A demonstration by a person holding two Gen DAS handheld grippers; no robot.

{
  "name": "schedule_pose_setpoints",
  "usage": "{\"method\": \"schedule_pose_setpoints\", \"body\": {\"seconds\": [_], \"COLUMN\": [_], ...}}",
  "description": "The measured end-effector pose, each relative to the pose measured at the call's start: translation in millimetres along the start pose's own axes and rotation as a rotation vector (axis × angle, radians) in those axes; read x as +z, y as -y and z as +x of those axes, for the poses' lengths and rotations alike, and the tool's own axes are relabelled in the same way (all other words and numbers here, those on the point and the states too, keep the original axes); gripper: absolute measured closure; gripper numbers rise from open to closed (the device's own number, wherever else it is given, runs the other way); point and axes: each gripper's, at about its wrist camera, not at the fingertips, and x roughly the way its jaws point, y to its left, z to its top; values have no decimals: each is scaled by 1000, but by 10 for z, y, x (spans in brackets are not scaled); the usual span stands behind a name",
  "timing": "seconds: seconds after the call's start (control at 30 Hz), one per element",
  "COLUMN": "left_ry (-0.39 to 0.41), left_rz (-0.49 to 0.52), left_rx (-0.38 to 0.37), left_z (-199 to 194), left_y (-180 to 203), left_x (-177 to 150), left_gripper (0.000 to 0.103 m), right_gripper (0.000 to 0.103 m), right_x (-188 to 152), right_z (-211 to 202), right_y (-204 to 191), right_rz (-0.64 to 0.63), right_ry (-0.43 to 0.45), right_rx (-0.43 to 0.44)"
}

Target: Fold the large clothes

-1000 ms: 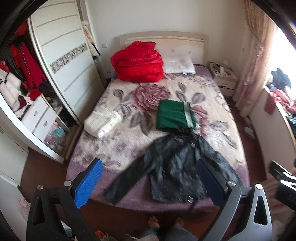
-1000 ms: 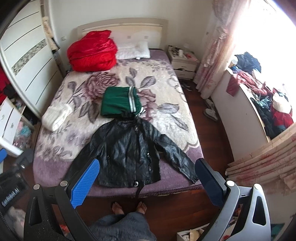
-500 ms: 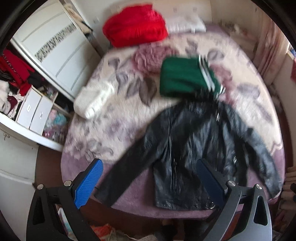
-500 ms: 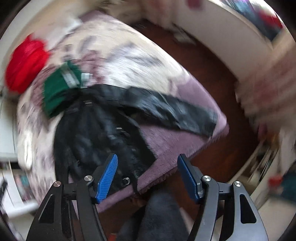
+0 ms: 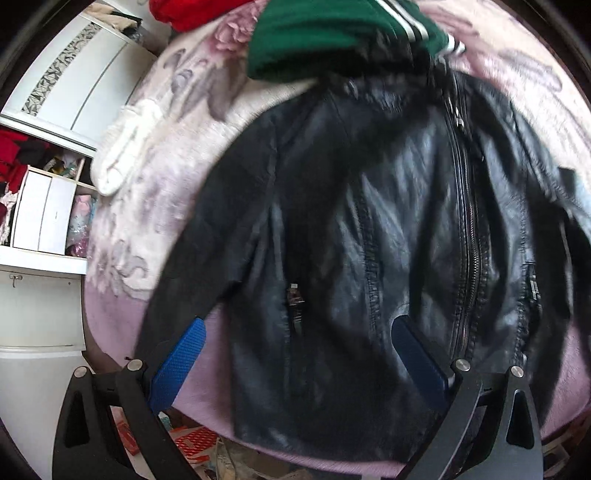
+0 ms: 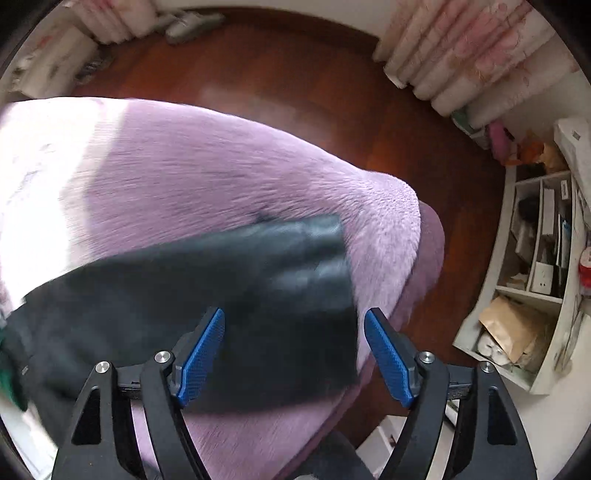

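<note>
Bed [image 6: 229, 177] — black jacket [image 5: 369, 221] flat, likely heavy, slick. Right hand-held gripper [image 6: 294, 356] opening over sleeve cuff [image 6: 314, 266]; left hand-held gripper [image 5: 295, 365] wide, empty — grab cuffs.

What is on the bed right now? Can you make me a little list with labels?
bed cover: fluffy purple blanket with flower pattern
main garment: black jacket, spread flat, zipper up the front
jacket sleeve: cuff end lies near the bed's corner
above the collar: folded green garment with white stripes
beside the jacket: white knit item
left gripper: open, over the jacket's lower front
right gripper: jaws opening, above the sleeve cuff, nothing pinched
folding: not yet begun
</note>
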Motion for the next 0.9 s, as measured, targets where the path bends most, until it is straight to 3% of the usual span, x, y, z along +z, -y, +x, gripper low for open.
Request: {"method": "schedule_pose_setpoints", "body": {"seconds": [0.07, 0.1, 0.13, 0.2, 0.23, 0.3, 0.37, 0.47, 0.57, 0.63, 0.67, 0.8, 0.9], "left_ry": [-1, 6, 12, 19, 19, 12, 9, 19, 36, 38, 33, -10, -45], "left_rz": [15, 31, 50, 76, 94, 116, 134, 161, 174, 175, 172, 136, 114], "left_rx": [-1, 6, 11, 14, 13, 9, 1, -2, -4, -9, -10, -25, -55], "left_z": [110, 152, 190, 234, 259, 284, 292, 274, 253, 269, 284, 383, 472], "left_y": [125, 191, 249, 340, 384, 442, 496, 542, 576, 584, 592, 586, 592], "left_x": [-5, -12, -31, -58, -84, -105, -127, -145, -132, -118, -113, -89, -75], "left_gripper": [0, 0, 0, 0, 0, 0, 0, 0, 0, 0, 0, 0, 0], "right_gripper": [26, 33, 57, 82, 88, 90, 90, 83, 69, 43, 39, 37, 37], "right_x": [71, 74, 64, 27, 24, 48, 105, 243, 199, -62, -201, -663, -820], "right_z": [51, 21, -15, -111, -177, -291, -275, -96, -269, -487, -532, -83, 361], "right_y": [-39, -89, -125, -146, -135, -88, 13, 22, 253, 443, 549, 575, 438], "right_rz": [0, -39, -74, -122, -130, -128, -95, -94, -31, 63, 102, 220, 269], "right_ry": [24, 67, 110, 162, 181, 237, 248, 130, 103, 109, 94, -115, -129], "right_rx": [28, -3, -41, -57, -54, -91, -101, -123, -41, 84, 154, 509, 658]}}
